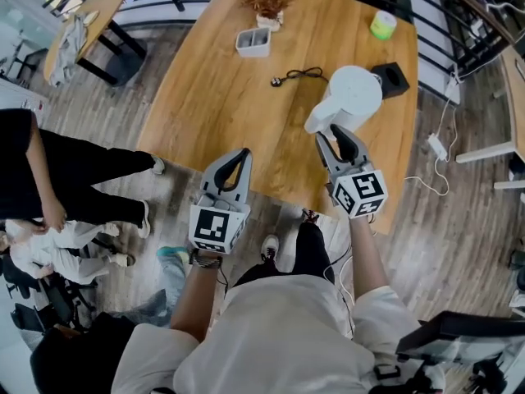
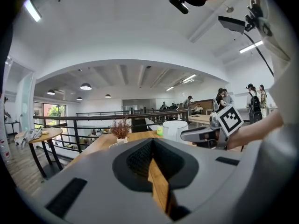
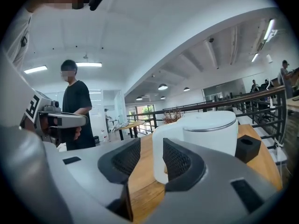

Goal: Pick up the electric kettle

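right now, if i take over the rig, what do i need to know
Left gripper: fingers shut, empty, by the table's near edge.
Right gripper: fingers open, the kettle's handle lined up with their gap, not clamped.
The kettle stands upright on the wooden table.
Done: approach. Left: close on the handle, lift the kettle.

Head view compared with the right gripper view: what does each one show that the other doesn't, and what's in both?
Only the head view: the black plug and cord lying on the table, the green cup, and the right gripper seen from above.
Only the right gripper view: the ceiling lamps, and the look between its own open jaws, with the handle just beyond them.
Both: the white electric kettle, the black block beside it, the wooden table and the left gripper.
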Available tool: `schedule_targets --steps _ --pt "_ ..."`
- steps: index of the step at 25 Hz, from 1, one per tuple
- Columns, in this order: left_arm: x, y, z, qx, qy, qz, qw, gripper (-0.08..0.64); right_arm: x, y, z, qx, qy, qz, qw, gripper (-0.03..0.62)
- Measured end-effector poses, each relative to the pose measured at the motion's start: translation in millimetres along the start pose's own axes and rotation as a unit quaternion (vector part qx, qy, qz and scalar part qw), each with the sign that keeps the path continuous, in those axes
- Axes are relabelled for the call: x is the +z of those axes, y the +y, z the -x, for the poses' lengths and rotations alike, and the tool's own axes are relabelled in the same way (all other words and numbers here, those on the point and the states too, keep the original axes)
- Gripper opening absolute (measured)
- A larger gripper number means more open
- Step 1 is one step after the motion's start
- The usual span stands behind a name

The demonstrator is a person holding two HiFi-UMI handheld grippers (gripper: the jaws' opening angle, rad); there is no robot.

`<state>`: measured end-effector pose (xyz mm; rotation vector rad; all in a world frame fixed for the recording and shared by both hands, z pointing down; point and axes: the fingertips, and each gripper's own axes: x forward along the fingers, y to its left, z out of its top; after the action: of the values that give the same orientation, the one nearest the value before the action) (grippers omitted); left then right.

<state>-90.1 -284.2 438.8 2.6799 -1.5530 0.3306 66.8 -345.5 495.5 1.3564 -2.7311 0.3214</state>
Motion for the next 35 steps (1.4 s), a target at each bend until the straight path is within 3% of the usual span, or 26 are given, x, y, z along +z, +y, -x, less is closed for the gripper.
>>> schedule_targets --steps 14,27,35 --pt "-26 -5 -20 -0.006 0.023 0.019 0.9995 0.002 -30 -14 -32 0.010 0.020 -0.005 1.000 0.150" --pt "-42 1 -33 -0.001 0.039 0.024 0.9989 0.002 -32 -17 -56 0.025 0.018 -0.004 1.000 0.153" --pt "-45 1 -34 -0.003 0.044 0.026 0.9987 0.002 -28 -16 -58 0.011 0.014 -0.002 1.000 0.153"
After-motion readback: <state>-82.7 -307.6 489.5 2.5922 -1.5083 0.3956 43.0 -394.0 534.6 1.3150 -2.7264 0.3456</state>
